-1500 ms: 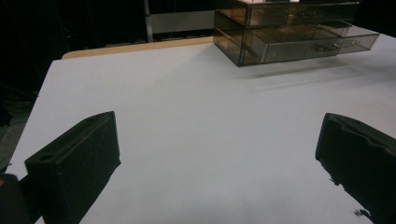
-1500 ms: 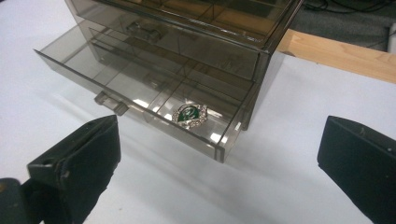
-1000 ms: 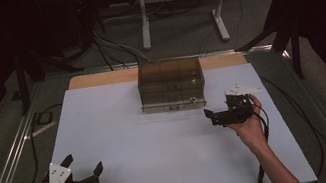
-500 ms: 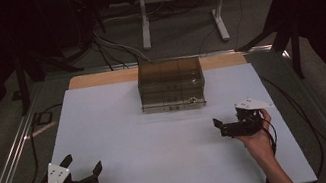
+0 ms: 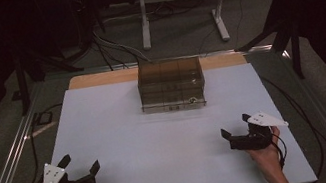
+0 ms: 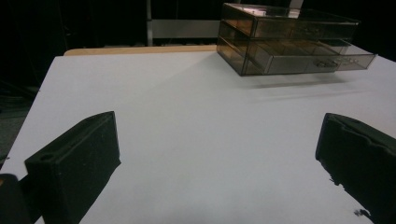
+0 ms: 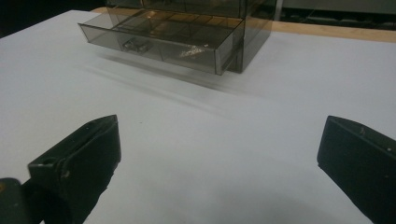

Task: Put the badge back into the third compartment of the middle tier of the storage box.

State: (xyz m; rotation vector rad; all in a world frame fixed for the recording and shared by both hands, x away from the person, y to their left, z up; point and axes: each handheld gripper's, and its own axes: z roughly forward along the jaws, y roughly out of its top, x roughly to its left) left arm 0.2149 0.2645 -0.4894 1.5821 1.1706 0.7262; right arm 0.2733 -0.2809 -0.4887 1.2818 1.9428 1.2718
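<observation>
Both grippers, left gripper (image 5: 80, 176) and right gripper (image 5: 236, 134), sit spread empty; bottom drawer (image 7: 159, 43) juts out, snag risk on approach.

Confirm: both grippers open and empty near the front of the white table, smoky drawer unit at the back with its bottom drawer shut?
Not quite. The bottom drawer of the drawer unit is pulled out, not shut; the right gripper view shows it standing clear of the body. The rest holds: left gripper and right gripper are open and empty near the table's front.
</observation>
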